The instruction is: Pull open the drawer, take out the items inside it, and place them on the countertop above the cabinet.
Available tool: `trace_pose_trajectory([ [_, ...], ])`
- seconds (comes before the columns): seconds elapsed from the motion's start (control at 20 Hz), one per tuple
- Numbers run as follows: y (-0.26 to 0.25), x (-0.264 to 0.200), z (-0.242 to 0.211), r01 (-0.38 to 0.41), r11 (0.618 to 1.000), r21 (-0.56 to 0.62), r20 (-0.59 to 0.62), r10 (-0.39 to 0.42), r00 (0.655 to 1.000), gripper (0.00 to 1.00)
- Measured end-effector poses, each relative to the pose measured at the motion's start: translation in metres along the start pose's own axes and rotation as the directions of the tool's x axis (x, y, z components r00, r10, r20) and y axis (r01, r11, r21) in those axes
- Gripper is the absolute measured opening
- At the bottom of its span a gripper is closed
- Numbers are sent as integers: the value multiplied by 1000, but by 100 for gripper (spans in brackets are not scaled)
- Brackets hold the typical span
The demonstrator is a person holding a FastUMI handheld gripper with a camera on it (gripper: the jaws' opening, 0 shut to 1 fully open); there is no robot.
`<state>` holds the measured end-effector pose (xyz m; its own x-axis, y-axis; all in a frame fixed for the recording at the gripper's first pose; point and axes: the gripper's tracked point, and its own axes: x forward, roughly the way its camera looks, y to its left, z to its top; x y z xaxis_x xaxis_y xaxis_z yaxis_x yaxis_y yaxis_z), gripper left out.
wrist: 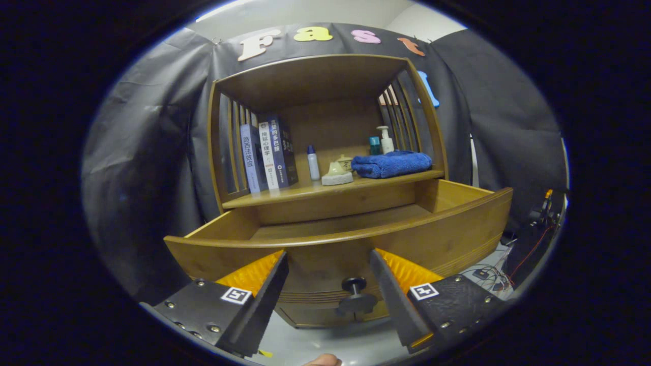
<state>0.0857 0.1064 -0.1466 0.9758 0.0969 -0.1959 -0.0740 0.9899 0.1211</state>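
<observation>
The jaws of the gripper (328,267) stand spread wide, holding nothing, with the drawer front filling the gap between them. The dark round knob (354,295) of the drawer sits between the two fingers, nearer the right one and touching neither. Just ahead of the fingertips (278,262) is the curved wooden front of the drawer (447,231), which is pulled well out from the cabinet (325,203). What can be seen of the drawer's inside over its front edge is bare wooden floor; whether anything lies close behind the front panel cannot be told.

Beyond the drawer, above it, is the cabinet's countertop (285,195), a wooden shelf roofed over and closed at both sides by slatted walls. On its left part a row of books (269,155) stands upright, leaning slightly against the left slats. Just right of the books stands a small white bottle with a blue cap (313,162). Next to it lies a pale, low, dish-like object (336,175), with a small jar-like thing just behind it, too small to tell. To the right a folded blue towel (391,163) lies on the countertop, and behind it stand a white pump bottle (386,140) and a small teal container (374,145).

At the right, on the floor past the cabinet, loose cables (491,277) lie in a tangle. A fingertip of a person (323,361) shows below the fingers.
</observation>
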Motion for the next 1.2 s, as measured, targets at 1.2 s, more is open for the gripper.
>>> trace_pose_trajectory([
  [1.2,0,44,21,-25,1000,14,1,25,1000,98],
])
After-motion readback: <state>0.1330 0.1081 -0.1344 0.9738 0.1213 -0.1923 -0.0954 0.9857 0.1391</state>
